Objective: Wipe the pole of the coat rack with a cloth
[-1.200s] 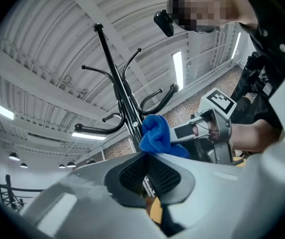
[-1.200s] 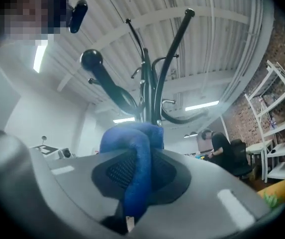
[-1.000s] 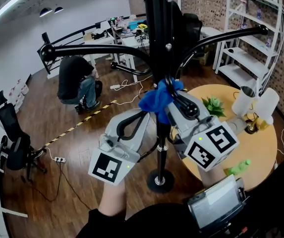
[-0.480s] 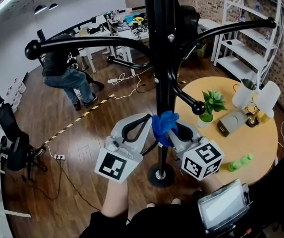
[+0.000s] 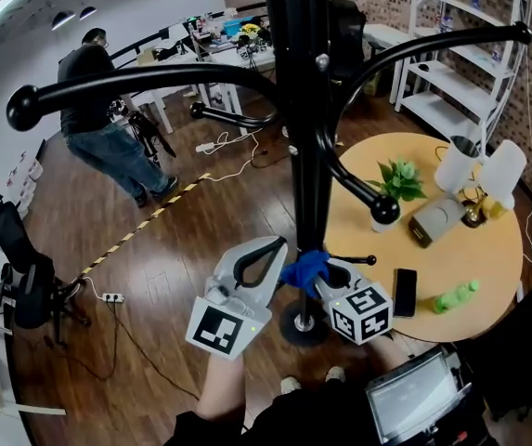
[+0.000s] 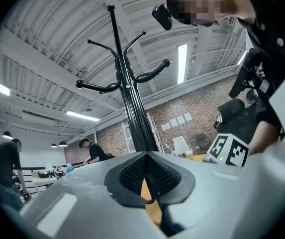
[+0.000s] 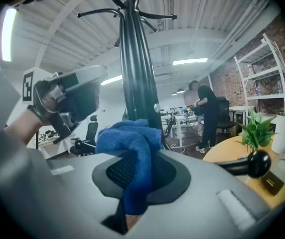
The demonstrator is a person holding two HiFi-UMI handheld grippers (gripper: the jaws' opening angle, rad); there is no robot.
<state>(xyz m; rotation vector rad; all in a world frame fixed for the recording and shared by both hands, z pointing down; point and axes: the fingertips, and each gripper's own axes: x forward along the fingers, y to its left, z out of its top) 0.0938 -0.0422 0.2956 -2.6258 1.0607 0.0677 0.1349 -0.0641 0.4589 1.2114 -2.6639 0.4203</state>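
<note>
The black coat rack pole (image 5: 303, 110) rises through the middle of the head view, with curved arms branching off high up. My right gripper (image 5: 324, 275) is shut on a blue cloth (image 5: 304, 269), which lies against the pole's low part just above the round base (image 5: 295, 325). In the right gripper view the cloth (image 7: 132, 143) bulges out between the jaws, with the pole (image 7: 137, 73) right behind it. My left gripper (image 5: 271, 249) hovers to the pole's left, shut on nothing. In the left gripper view, the pole (image 6: 132, 113) stands beyond the left gripper (image 6: 146, 156).
A round wooden table (image 5: 488, 268) at the right bears a potted plant (image 5: 398, 182), white lamps (image 5: 479, 170), a phone (image 5: 404, 292) and a green bottle (image 5: 453, 296). A person (image 5: 108, 128) stands at the back left. An office chair (image 5: 19, 277) and a power strip (image 5: 110, 297) are at the left.
Both grippers have slid down the pole with the cloth, from the height of the arms to near the base. The person in the background has stood up.
</note>
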